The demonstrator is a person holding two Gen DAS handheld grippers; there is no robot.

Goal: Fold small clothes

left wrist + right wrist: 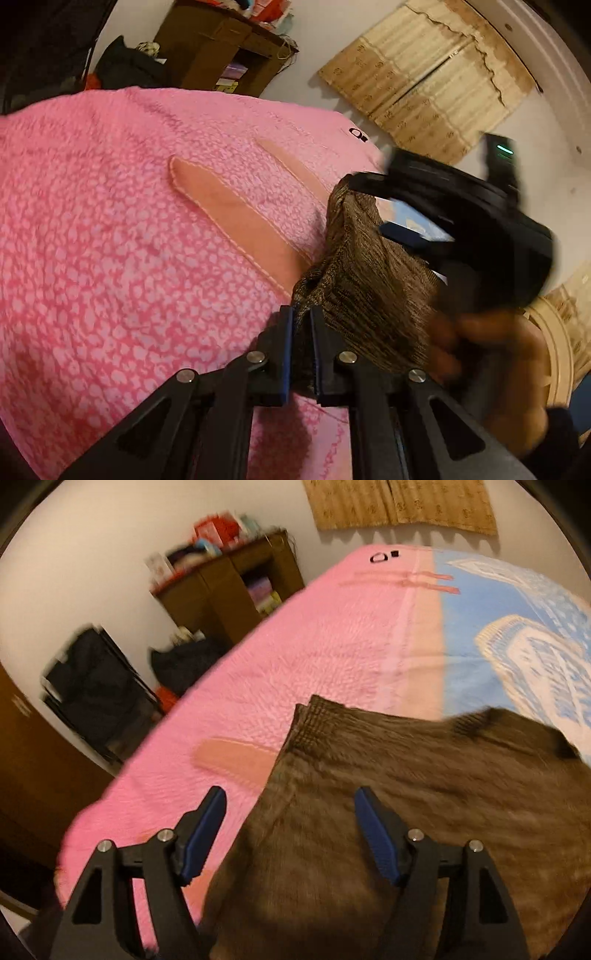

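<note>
A small brown knitted garment [388, 794] lies spread on a pink bedcover [314, 657]. In the left wrist view my left gripper [302, 317] is shut on a bunched corner of the brown garment [362, 280], which rises in a fold from the pink cover [110, 240]. The right gripper's black body [461, 221] shows blurred just beyond that fold, with a hand [491, 354] below it. In the right wrist view my right gripper [290, 805] stands open over the garment's left edge, with nothing pinched between its blue pads.
The bedcover turns blue and white [517, 646] on the right. A brown wooden cabinet [229, 587] with clutter on top stands by the white wall. Dark bags [92, 694] sit on the floor beside the bed. A tan curtain [399, 502] hangs on the wall.
</note>
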